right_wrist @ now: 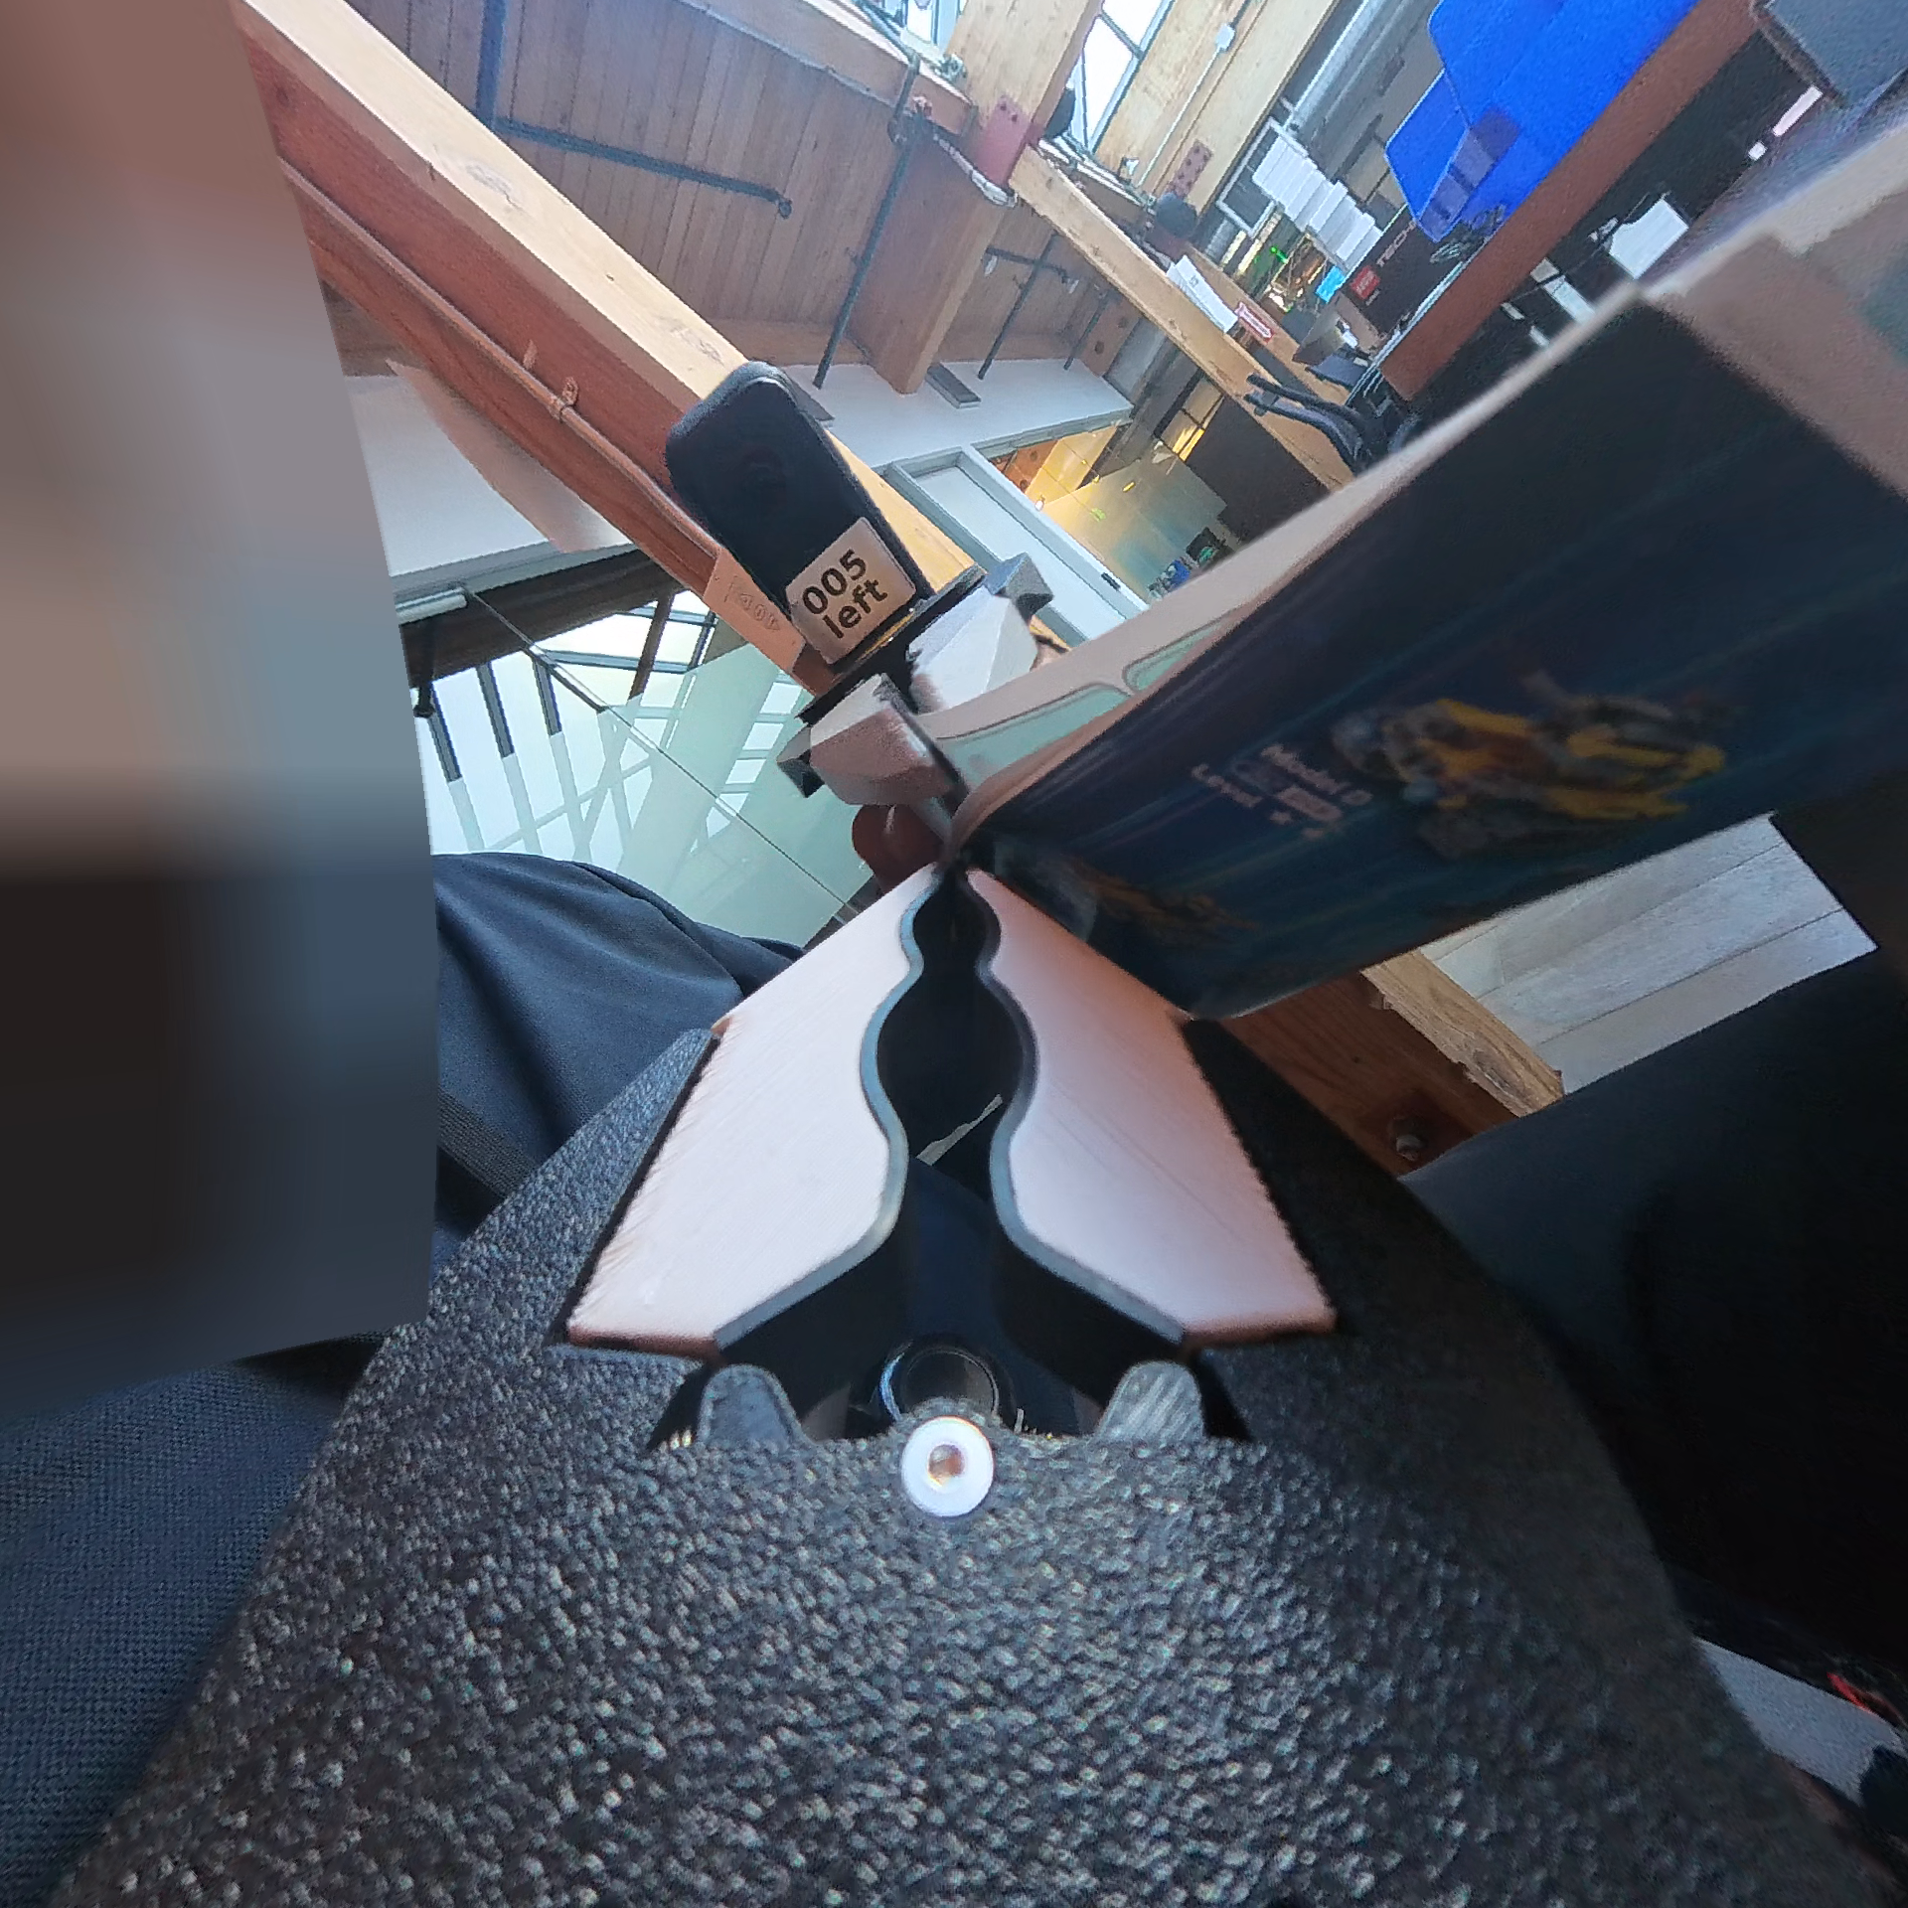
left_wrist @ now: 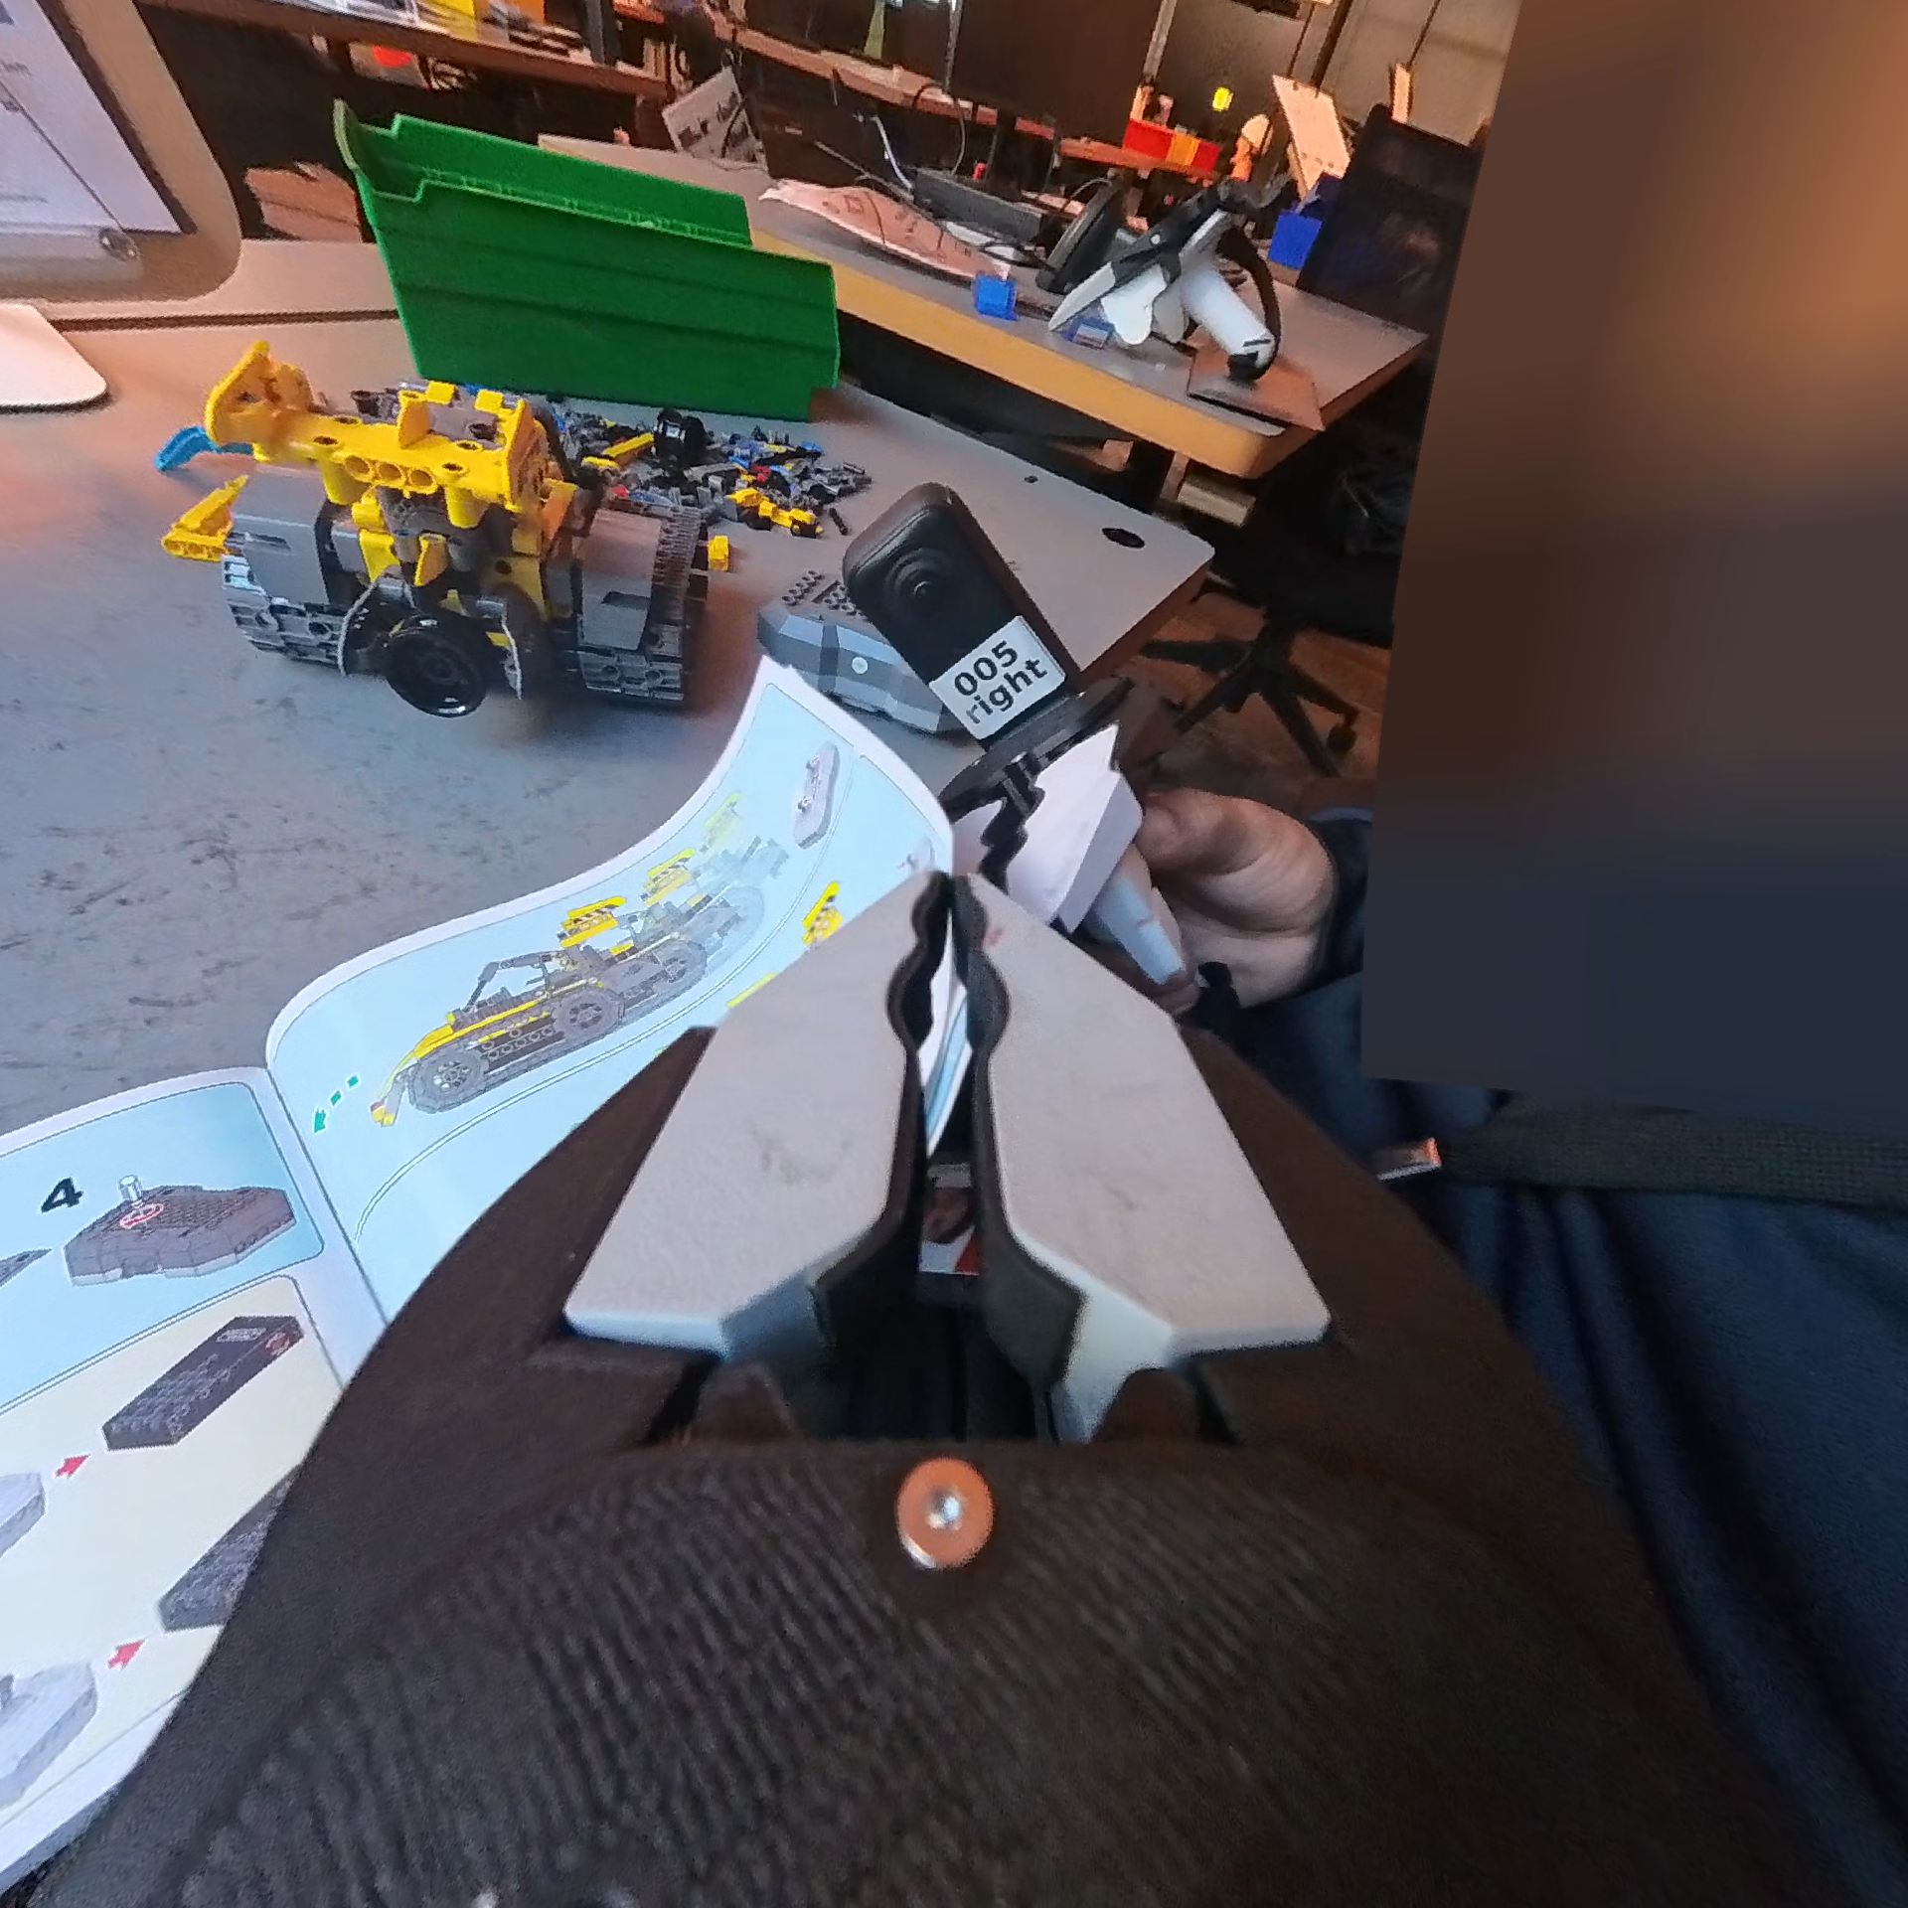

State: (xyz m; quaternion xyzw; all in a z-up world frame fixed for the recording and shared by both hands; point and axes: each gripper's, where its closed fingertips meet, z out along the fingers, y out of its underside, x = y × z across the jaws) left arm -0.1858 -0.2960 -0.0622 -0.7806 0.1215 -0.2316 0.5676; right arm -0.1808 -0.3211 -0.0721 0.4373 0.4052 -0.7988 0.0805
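Note:
An open instruction booklet (left_wrist: 578,991) lies partly on the grey table (left_wrist: 186,826), and its right-hand page curls upward. My left gripper (left_wrist: 952,888) is shut on the raised edge of the booklet; paper shows between its pads. My right gripper (right_wrist: 955,878) is shut at its tips on the booklet's corner, with the dark blue cover (right_wrist: 1394,785) spreading off to the right. The right gripper also shows in the left wrist view (left_wrist: 996,826), held by a hand just behind the page. The left gripper shows in the right wrist view (right_wrist: 929,764), clamped on the same booklet.
A yellow and grey brick-built vehicle (left_wrist: 434,547) stands on the table beyond the booklet. Behind it lie a pile of loose small pieces (left_wrist: 723,465) and stacked green bins (left_wrist: 599,268). A grey block assembly (left_wrist: 847,661) sits near the table's right edge. A monitor (left_wrist: 62,155) stands at far left.

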